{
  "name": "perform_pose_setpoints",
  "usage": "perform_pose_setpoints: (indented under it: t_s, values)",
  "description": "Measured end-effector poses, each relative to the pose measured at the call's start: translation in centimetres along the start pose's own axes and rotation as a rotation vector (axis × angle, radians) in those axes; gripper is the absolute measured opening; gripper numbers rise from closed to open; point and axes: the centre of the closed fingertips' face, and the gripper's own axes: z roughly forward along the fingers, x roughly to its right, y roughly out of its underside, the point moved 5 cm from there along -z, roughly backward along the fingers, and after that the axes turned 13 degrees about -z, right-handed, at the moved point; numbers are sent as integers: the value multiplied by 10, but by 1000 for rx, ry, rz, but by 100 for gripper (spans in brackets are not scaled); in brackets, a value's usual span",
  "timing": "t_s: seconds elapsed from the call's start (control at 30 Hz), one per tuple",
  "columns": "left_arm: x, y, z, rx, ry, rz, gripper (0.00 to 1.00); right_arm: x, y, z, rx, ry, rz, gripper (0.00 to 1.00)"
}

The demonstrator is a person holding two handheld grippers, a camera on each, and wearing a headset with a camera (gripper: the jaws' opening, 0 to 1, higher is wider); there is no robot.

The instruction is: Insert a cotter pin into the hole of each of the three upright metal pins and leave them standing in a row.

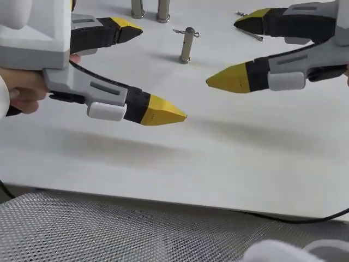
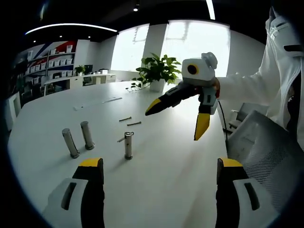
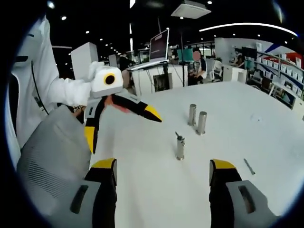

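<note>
Stock at this moment: your left claw (image 1: 158, 71), jaws spread wide and nothing between them; your right claw (image 1: 223, 52), spread likewise and empty, its tips facing the left claw's over the white table (image 1: 163, 164). One fitted pin (image 1: 187, 45) stands upright beyond the gap between your two claws, with a cotter pin (image 1: 180, 31) through its head. One bare pin (image 1: 137, 8) and its neighbour (image 1: 163, 10) stand farther out past the fitted pin, just beside each other, neither showing a cotter pin. One loose cotter pin (image 1: 252, 34) lies flat just past your right claw's far jaw, and a second loose cotter pin (image 2: 125, 118) lies near it. By this count one of three is done. Hazards, as a judgement: the loose pins are thin wire lying flush on a smooth top, so your jaw tips may skate over one or flick it away. Reaching for the bare pair takes a claw past the fitted pin, and a brushing jaw would topple it. The bare pair stand so close that steadying one risks tipping the other.
</note>
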Motion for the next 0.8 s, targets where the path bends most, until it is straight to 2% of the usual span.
perform_pose_setpoints:
  t_s: [0.07, 0.2, 0.5, 0.57, 0.8]
  values:
    - [0, 0, -1, 3, -3, -5, 99, -3, 3, -4, 0, 12, 27, 81]
    - [1, 1, -3, 0, -7, -6, 99, -10, 9, -12, -16, 37, 29, 85]
    - [5, 0, -4, 15, -6, -30, 99, -24, 20, -19, -35, 73, 134, 94]
    - [7, -1, -4, 18, 0, -34, 99, -26, 21, -20, -36, 80, 148, 97]
    - [7, -1, -5, 34, -4, -68, 99, -25, 28, -32, -37, 152, 204, 98]
